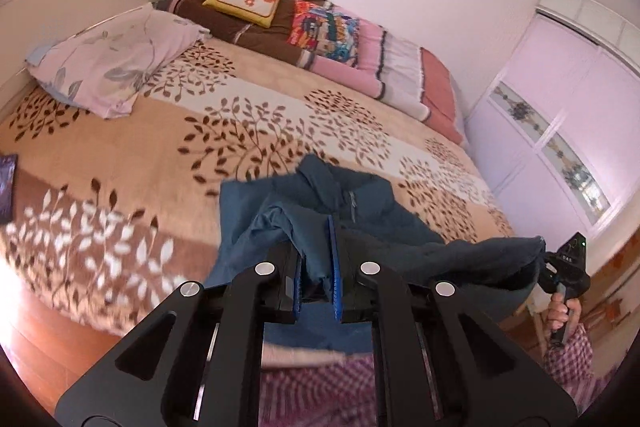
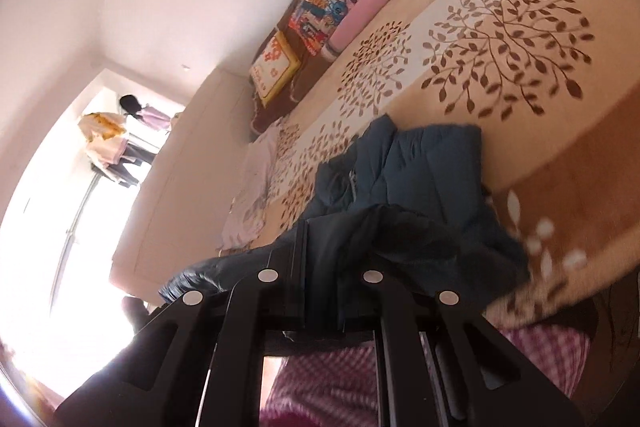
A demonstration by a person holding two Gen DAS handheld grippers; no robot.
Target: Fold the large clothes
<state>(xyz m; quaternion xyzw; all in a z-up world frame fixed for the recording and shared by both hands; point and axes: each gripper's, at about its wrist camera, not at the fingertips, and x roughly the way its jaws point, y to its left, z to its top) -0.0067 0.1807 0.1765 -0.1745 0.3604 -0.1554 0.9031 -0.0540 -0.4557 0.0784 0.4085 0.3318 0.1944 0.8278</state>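
Note:
A dark blue padded jacket (image 1: 344, 195) with a front zip lies partly on the bed, its near edge lifted and stretched between both grippers. My left gripper (image 1: 316, 255) is shut on a bunch of its fabric between the blue pads. Far right in the same view, a hand holds my right gripper (image 1: 546, 257), which pinches the other end of that edge. In the right wrist view the jacket (image 2: 424, 171) drapes over my right gripper (image 2: 322, 259) and hides its fingertips, which are shut on the cloth.
The bed carries a beige leaf-patterned blanket (image 1: 240, 115). A pale floral pillow (image 1: 116, 63) lies at the headboard, and folded quilts and cushions (image 1: 320, 27) line the wall side. A lilac wardrobe (image 1: 560, 115) stands to the right. Wooden floor (image 1: 48, 339) lies below, and a person's pink checked clothing (image 2: 328, 379) is close underneath.

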